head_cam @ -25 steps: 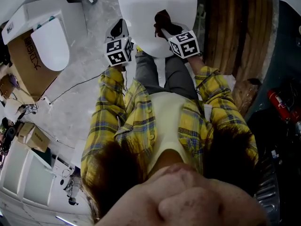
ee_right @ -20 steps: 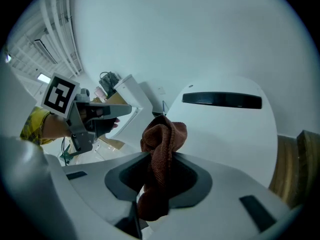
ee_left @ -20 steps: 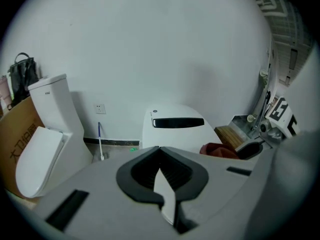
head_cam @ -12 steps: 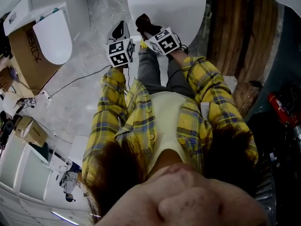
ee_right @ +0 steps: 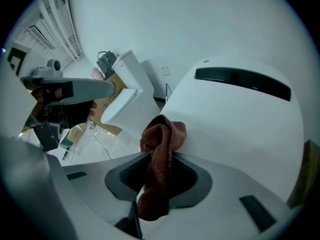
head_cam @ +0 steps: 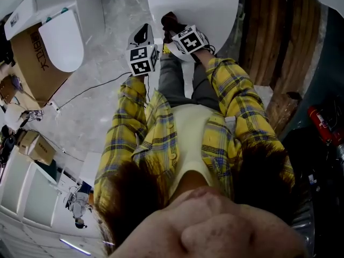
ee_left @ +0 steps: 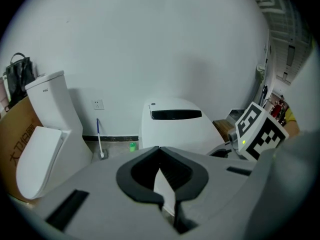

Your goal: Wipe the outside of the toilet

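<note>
The right claw (ee_right: pixel 159 160) was clamped on a bunched brown cloth (ee_right: pixel 162 134). The cloth's wad stood out past the tips, up against or just off the near side of the white toilet (ee_right: pixel 240 124); contact could not be confirmed. The left claw (ee_left: pixel 160 151) was closed on nothing and hung just beside the toilet. Three risks seemed likely. So narrow a wad could leave patches unwiped, hard pressing could bring the bare tips onto the glaze, and drag could pull the cloth loose.
</note>
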`<action>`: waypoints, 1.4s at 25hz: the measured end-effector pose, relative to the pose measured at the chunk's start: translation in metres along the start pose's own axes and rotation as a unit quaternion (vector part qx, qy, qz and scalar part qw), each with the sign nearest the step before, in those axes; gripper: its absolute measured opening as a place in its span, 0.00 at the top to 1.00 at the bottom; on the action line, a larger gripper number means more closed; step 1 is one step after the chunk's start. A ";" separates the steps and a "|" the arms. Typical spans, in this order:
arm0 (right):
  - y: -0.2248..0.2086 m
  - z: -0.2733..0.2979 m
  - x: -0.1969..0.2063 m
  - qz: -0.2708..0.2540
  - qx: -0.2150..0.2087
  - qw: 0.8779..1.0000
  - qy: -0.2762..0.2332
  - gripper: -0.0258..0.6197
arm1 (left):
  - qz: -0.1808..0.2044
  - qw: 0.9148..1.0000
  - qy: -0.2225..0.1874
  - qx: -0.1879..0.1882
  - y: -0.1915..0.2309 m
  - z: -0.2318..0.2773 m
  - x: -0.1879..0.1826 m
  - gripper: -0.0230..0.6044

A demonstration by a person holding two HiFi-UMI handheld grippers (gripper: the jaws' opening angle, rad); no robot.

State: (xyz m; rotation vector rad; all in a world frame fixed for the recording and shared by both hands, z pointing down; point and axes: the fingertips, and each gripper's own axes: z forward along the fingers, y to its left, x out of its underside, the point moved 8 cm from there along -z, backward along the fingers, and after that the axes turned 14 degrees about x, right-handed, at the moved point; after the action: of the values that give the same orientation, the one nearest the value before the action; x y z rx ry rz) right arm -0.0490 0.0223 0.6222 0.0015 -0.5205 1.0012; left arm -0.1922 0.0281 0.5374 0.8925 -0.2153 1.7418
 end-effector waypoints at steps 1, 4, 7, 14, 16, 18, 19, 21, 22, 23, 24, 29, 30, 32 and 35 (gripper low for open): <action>-0.006 -0.002 0.002 0.003 0.006 1.000 0.002 0.77 | 0.001 1.000 0.001 0.003 -0.001 0.002 0.000 0.95; -0.025 -0.009 0.010 0.013 0.023 1.000 0.006 0.77 | 0.007 1.000 0.006 0.010 -0.006 0.009 -0.001 0.95; -0.042 -0.017 0.019 0.022 0.035 0.999 0.007 0.77 | 0.013 1.000 0.013 0.020 -0.012 0.017 -0.002 0.95; -0.077 -0.036 0.045 0.026 0.064 0.998 0.009 0.77 | 0.035 0.998 0.031 0.046 -0.031 0.038 -0.008 0.95; -0.086 -0.041 0.051 0.027 0.072 0.997 0.009 0.77 | 0.042 0.997 0.034 0.054 -0.037 0.043 -0.010 0.95; -0.096 -0.046 0.058 0.035 0.079 0.996 0.008 0.77 | 0.048 0.996 0.040 0.064 -0.044 0.048 -0.011 0.95; -0.100 -0.049 0.061 0.040 0.083 0.996 0.008 0.77 | 0.051 0.995 0.044 0.069 -0.047 0.050 -0.011 0.95; -0.109 -0.054 0.066 0.051 0.089 0.995 0.007 0.77 | 0.056 0.994 0.050 0.078 -0.051 0.054 -0.011 0.95; -0.113 -0.056 0.069 0.055 0.092 0.994 0.008 0.77 | 0.058 0.994 0.054 0.081 -0.054 0.057 -0.011 0.95; -0.117 -0.059 0.072 0.060 0.096 0.994 0.008 0.77 | 0.059 0.993 0.057 0.085 -0.057 0.059 -0.011 0.95; -0.122 -0.061 0.076 0.064 0.100 0.993 0.008 0.77 | 0.062 0.992 0.060 0.088 -0.060 0.061 -0.010 0.95; -0.149 -0.074 0.097 0.088 0.127 0.988 0.014 0.77 | 0.073 0.990 0.067 0.104 -0.076 0.072 -0.011 0.95; -0.154 -0.076 0.101 0.090 0.133 0.987 0.016 0.77 | 0.074 0.989 0.067 0.107 -0.079 0.074 -0.011 0.95; -0.162 -0.080 0.107 0.092 0.143 0.985 0.019 0.77 | 0.076 0.988 0.068 0.112 -0.085 0.077 -0.011 0.95; -0.167 -0.087 0.110 0.093 0.149 0.984 0.017 0.77 | 0.081 0.987 0.068 0.119 -0.091 0.079 -0.012 0.95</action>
State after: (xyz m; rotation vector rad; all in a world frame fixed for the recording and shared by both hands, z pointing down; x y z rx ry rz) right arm 0.1688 0.0389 0.6305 0.2060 -0.3394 1.2536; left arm -0.0749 0.0091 0.5586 0.9424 0.0118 2.0011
